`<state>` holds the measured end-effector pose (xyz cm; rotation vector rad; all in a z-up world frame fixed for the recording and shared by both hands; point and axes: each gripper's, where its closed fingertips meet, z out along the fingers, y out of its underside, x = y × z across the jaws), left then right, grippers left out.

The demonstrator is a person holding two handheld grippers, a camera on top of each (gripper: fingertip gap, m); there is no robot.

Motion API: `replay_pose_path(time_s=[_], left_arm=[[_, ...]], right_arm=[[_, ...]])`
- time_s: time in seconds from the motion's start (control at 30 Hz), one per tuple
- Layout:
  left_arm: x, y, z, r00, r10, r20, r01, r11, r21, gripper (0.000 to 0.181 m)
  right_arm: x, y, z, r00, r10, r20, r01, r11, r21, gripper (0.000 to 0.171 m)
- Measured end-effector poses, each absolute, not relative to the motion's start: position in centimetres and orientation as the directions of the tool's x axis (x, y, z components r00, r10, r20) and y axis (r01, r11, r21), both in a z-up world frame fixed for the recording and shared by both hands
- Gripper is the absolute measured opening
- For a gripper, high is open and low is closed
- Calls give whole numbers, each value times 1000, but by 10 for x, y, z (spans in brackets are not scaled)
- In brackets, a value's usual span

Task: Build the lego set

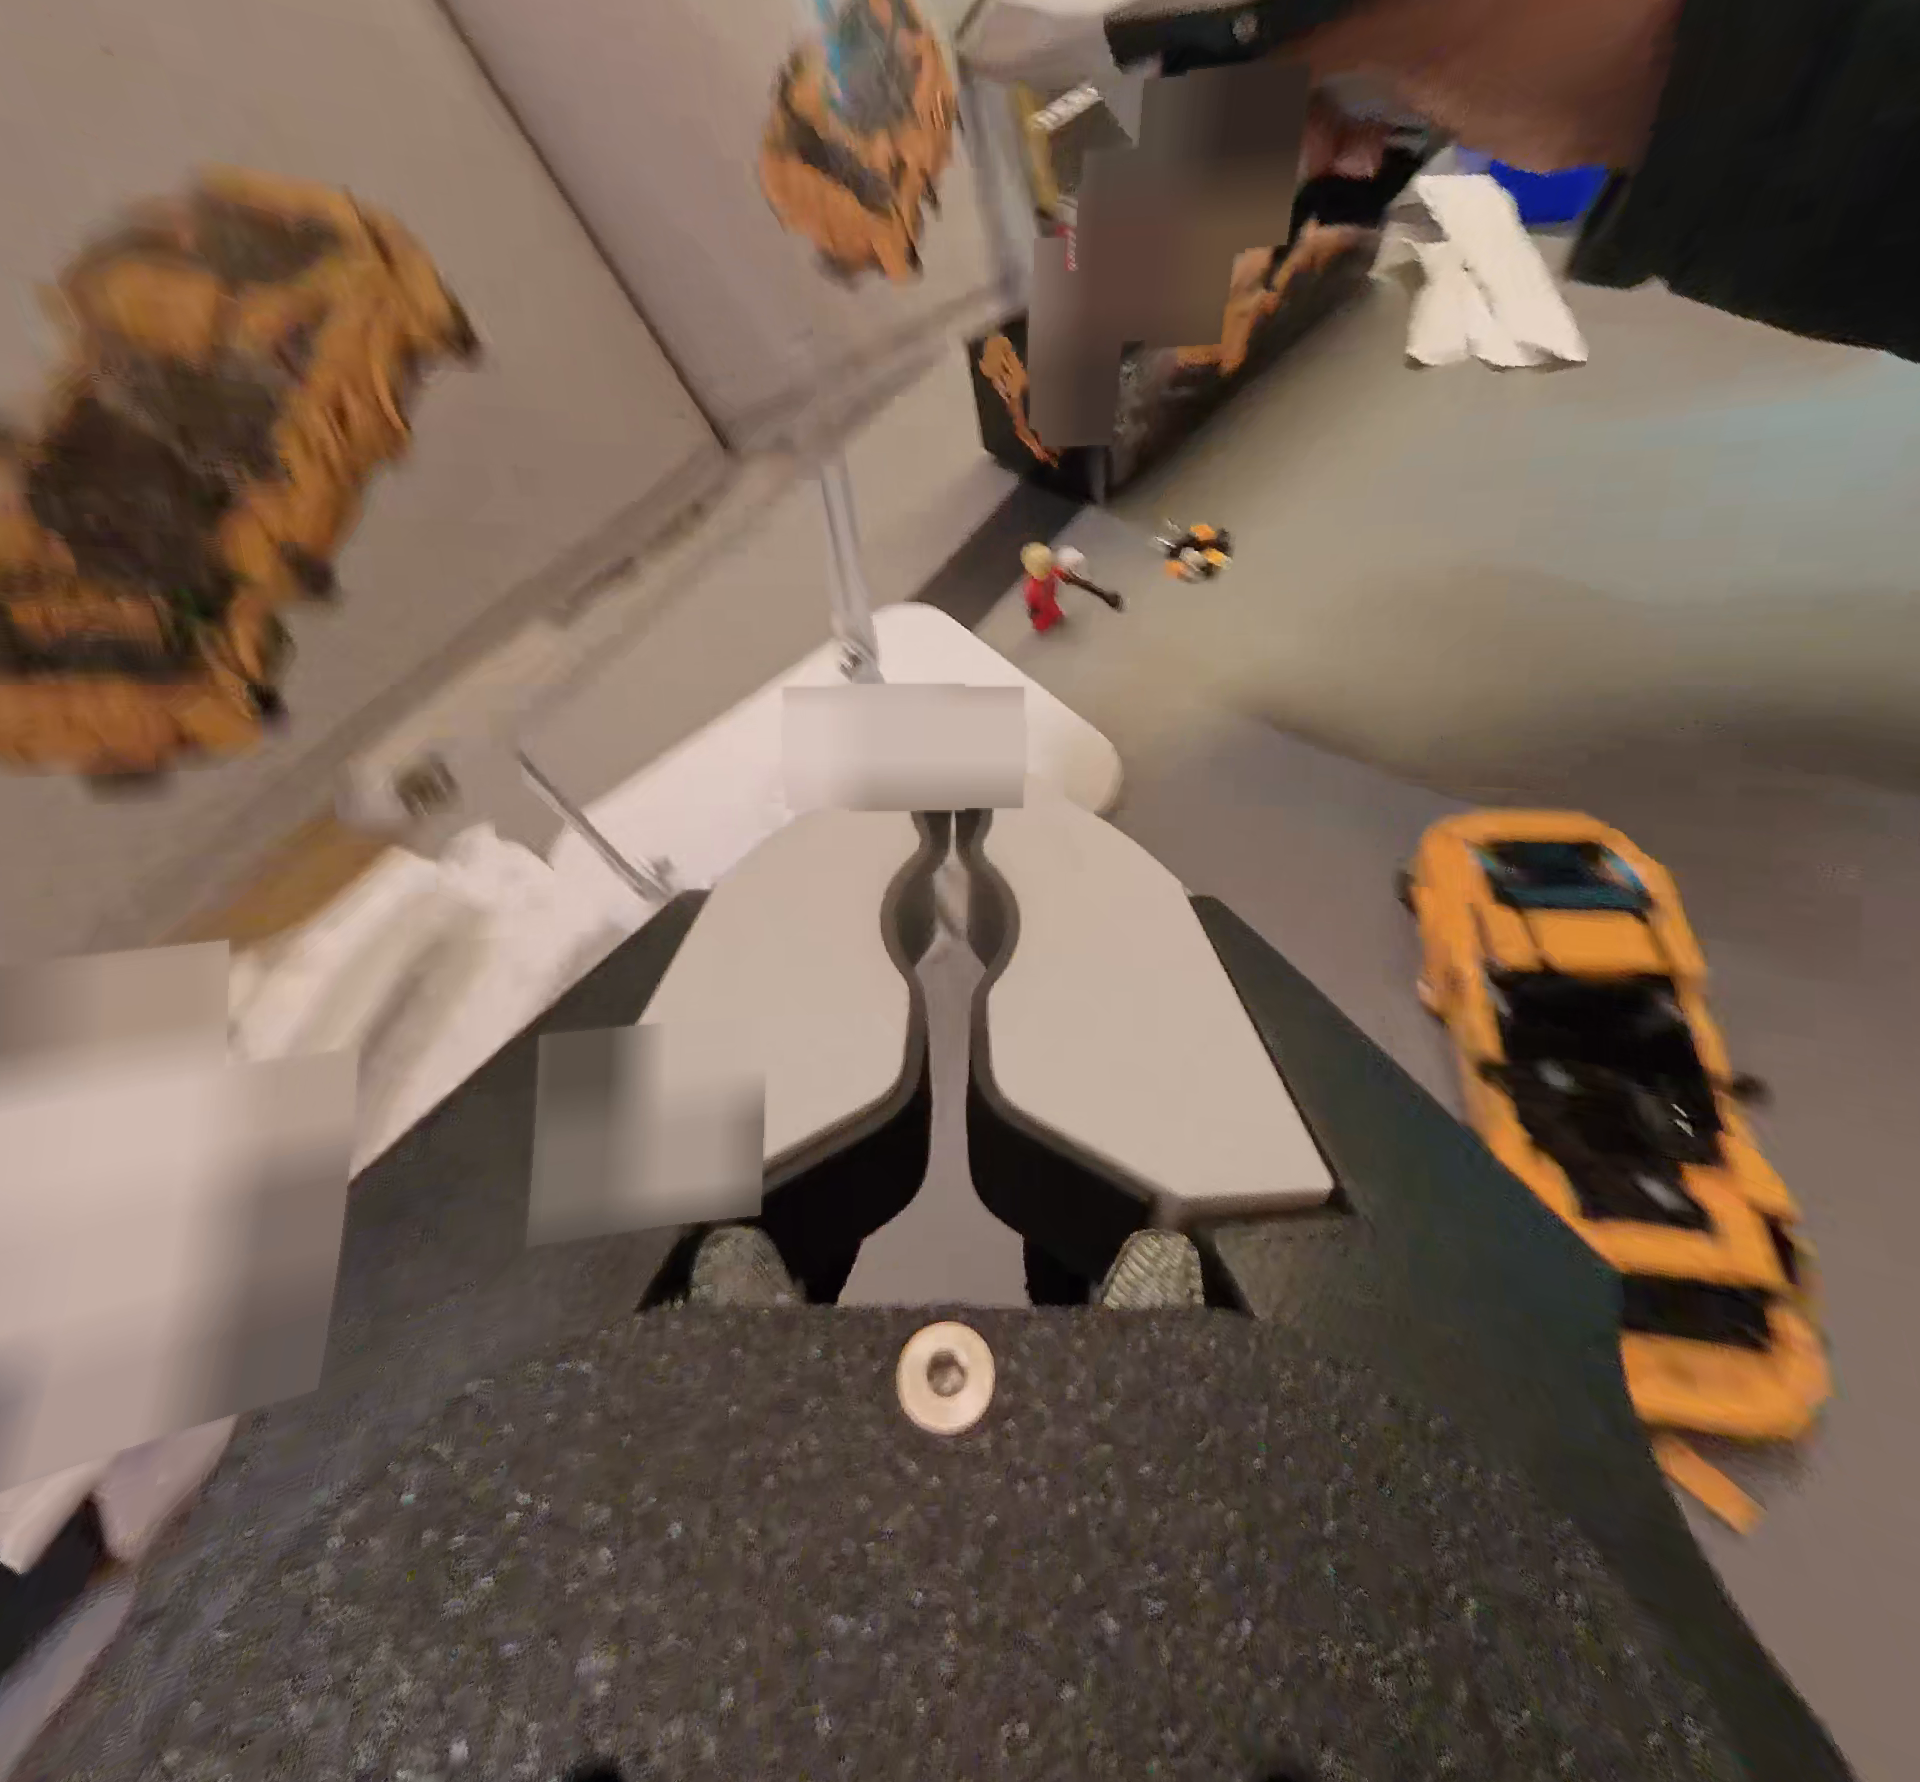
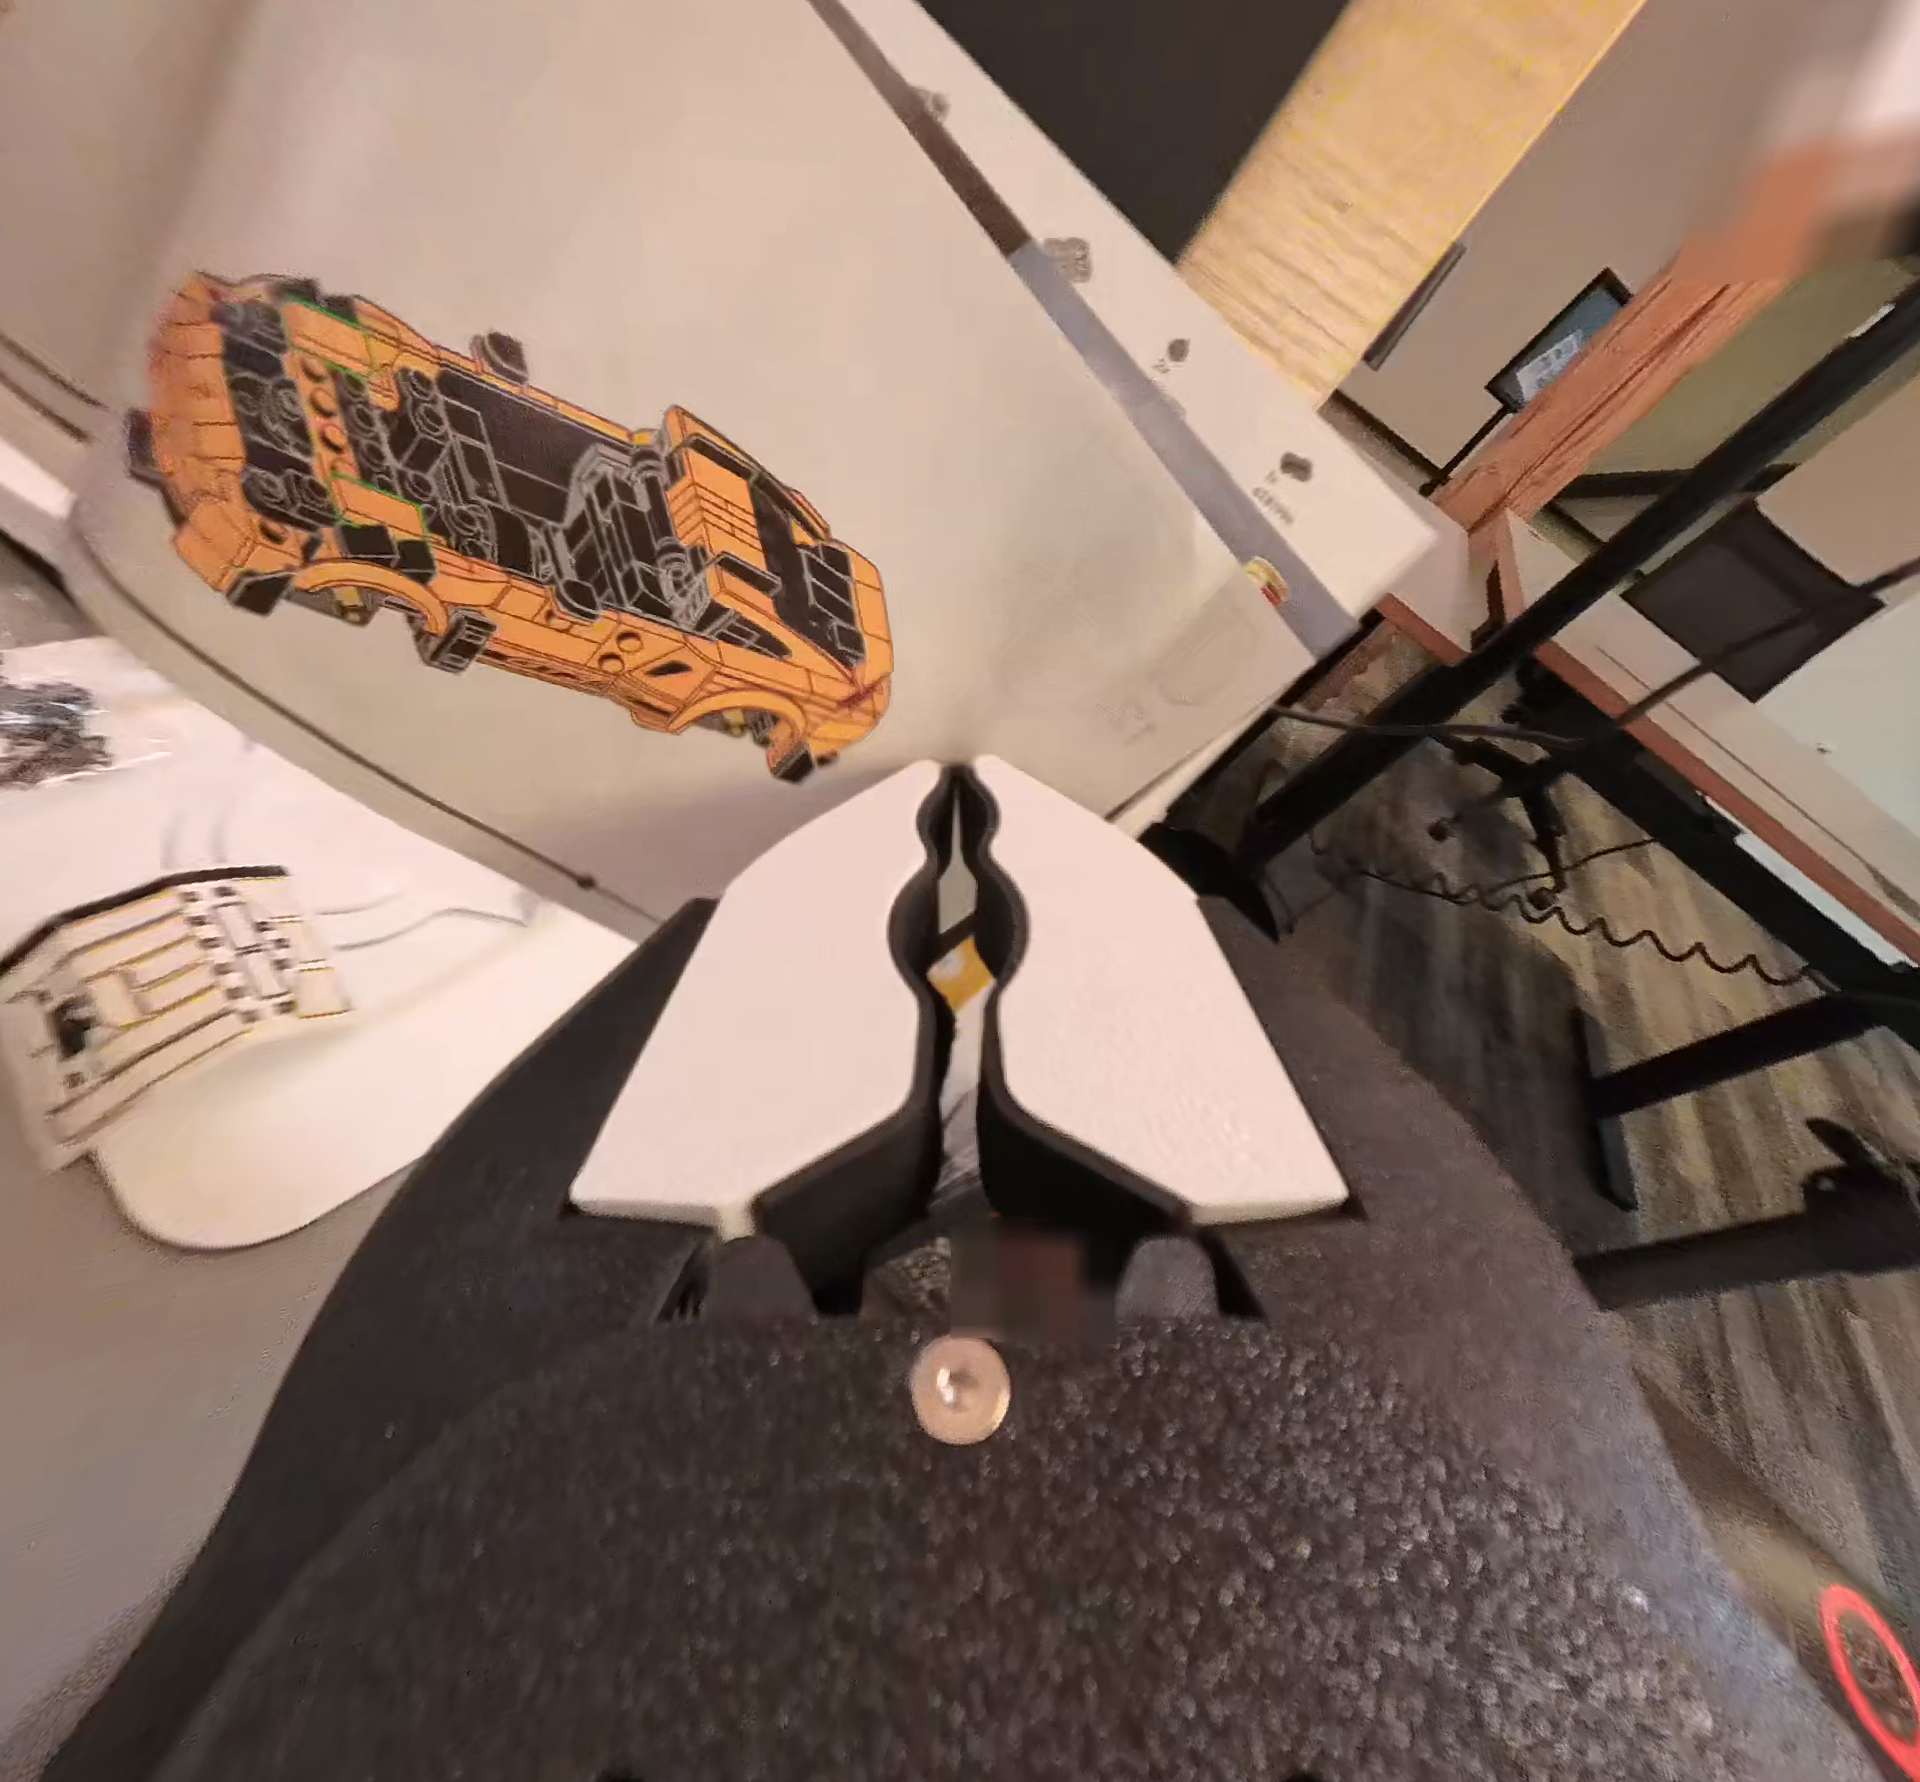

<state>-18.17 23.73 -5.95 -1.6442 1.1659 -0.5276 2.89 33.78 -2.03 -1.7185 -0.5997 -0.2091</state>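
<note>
The open instruction booklet (image 1: 582,174) fills the left of the left wrist view, blurred, with pictures of an orange car. My left gripper (image 1: 954,823) is shut on the edge of a white booklet page (image 1: 935,662). My right gripper (image 2: 961,776) is shut on the lower edge of another booklet page (image 2: 644,278) that bears a drawing of the orange car; a strip of paper shows between its fingers (image 2: 1101,984). The built orange and black lego car (image 1: 1600,1109) lies on the grey table (image 1: 1351,589), to the right of my left gripper.
A red minifigure (image 1: 1049,584) and a small orange-black piece (image 1: 1195,548) lie on the table near the black set box (image 1: 1195,382). A crumpled white bag (image 1: 1475,288) lies beyond. A sticker sheet (image 2: 177,994) rests on white plastic. Desk legs (image 2: 1558,693) and floor show at right. Some 25 cm of space lies between my two pairs of fingers. From my right tips it is roughly 20 cm to the small orange-black piece (image 1: 1195,548); from my left, 30 cm.
</note>
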Motion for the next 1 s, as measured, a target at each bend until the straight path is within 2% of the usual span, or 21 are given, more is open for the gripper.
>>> replay_pose_path(time_s=[0.2, 0.33, 0.4, 0.47, 0.5, 0.57, 0.7, 0.8, 1.0], left_arm=[[-107, 317, -27, 358, -842, -404, -617, 112, -779, 0], [-92, 341, -33, 379, -826, -417, -696, 42, -717, 0], [-91, 343, -34, 393, -815, -426, -706, 29, -707, 0], [-91, 345, -34, 401, -802, -443, -714, 30, -700, 0], [-91, 345, -34, 404, -802, -441, -710, 29, -703, 0], [-92, 343, -33, 405, -812, -420, -694, 27, -720, 0], [-100, 339, -35, 356, -812, -463, -704, 92, -704, 0], [-110, 338, -39, 322, -802, -503, -738, 120, -664, 0], [-142, 346, -54, 289, -778, -558, -823, 95, -560, 0]], right_arm=[[35, 350, -9, 837, 244, 489, 521, -84, -850, 0], [34, 339, 4, 850, 209, 483, 502, -45, -864, 1], [18, 323, 27, 837, 180, 517, 516, 58, -855, 2], [-21, 305, 46, 801, 232, 551, 523, 175, -834, 0], [-45, 299, 46, 773, 311, 554, 518, 197, -833, 0], [-79, 304, 21, 711, 481, 513, 532, 109, -840, 0], [-97, 332, -27, 639, 610, 469, 590, 2, -807, 0], [-100, 342, -44, 607, 613, 505, 659, -34, -751, 0], [-71, 345, -52, 672, 600, 433, 636, -168, -753, 0]])
